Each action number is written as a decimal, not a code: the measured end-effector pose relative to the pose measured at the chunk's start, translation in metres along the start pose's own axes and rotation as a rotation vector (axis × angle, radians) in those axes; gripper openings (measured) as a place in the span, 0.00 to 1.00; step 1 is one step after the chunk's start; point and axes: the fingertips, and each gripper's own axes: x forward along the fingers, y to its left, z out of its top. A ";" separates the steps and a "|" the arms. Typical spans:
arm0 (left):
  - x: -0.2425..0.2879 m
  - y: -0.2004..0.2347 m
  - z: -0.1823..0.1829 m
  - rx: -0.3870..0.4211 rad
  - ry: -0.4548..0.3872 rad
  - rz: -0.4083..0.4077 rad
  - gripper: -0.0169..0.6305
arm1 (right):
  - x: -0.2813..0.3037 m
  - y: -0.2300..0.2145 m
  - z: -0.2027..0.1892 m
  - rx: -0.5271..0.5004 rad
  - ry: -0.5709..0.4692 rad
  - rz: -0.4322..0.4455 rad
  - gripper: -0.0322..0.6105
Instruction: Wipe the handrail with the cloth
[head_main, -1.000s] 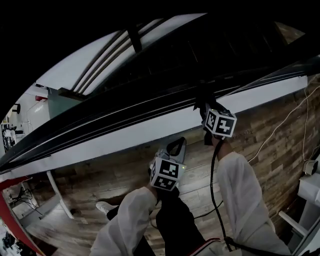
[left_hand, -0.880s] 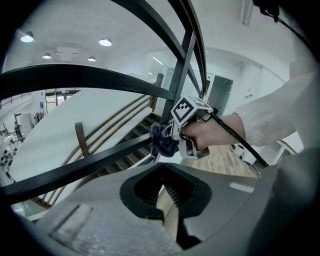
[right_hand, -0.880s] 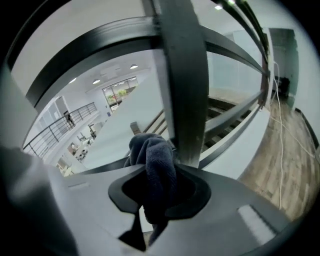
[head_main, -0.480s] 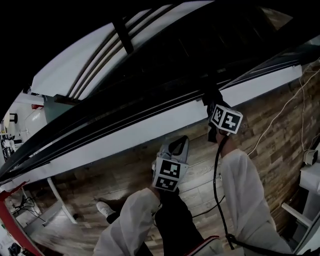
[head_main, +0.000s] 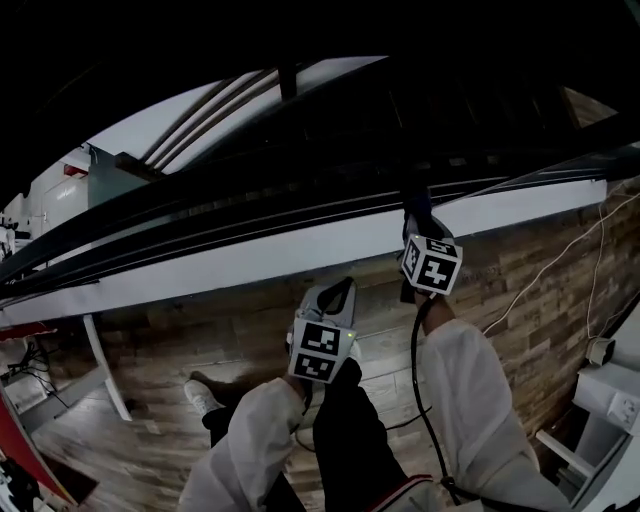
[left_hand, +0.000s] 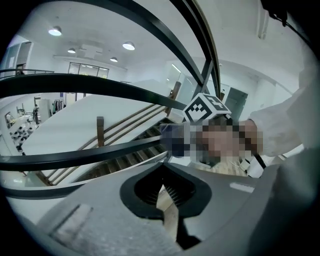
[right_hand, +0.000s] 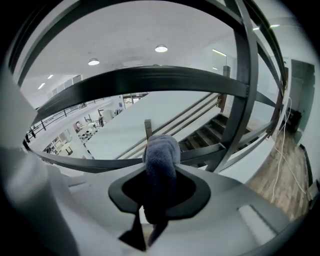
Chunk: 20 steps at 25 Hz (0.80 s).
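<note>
The dark handrail (head_main: 250, 215) runs in a long slant across the head view, and its bars (right_hand: 150, 80) cross the right gripper view. My right gripper (head_main: 414, 212) reaches up to the rail and is shut on a blue-grey cloth (right_hand: 160, 162), which bulges out past the jaws toward a lower bar. I cannot tell whether the cloth touches the rail. My left gripper (head_main: 335, 296) hangs lower, over the wooden floor, away from the rail. Its jaws (left_hand: 162, 186) are shut with nothing between them. The right gripper's marker cube (left_hand: 207, 107) shows in the left gripper view.
A white band (head_main: 300, 255) runs under the rail, with dark stairs (right_hand: 210, 132) beyond it. Cables (head_main: 560, 265) trail over the wooden floor (head_main: 530, 300) at the right. White furniture (head_main: 610, 390) stands at the right edge, and a white leg (head_main: 100, 365) at the left. The person's shoe (head_main: 200, 397) is below.
The head view has swung. The right gripper with the cloth has shifted a little left along the rail since half a second ago. The left gripper has hardly moved.
</note>
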 end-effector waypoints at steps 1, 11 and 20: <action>-0.012 0.012 -0.002 -0.009 -0.004 0.014 0.03 | -0.004 0.017 -0.001 -0.006 -0.001 0.009 0.17; -0.162 0.136 -0.033 -0.050 -0.020 0.152 0.03 | -0.052 0.225 -0.030 -0.033 0.024 0.137 0.17; -0.284 0.254 -0.082 -0.127 -0.021 0.292 0.03 | -0.067 0.424 -0.053 -0.098 0.036 0.291 0.17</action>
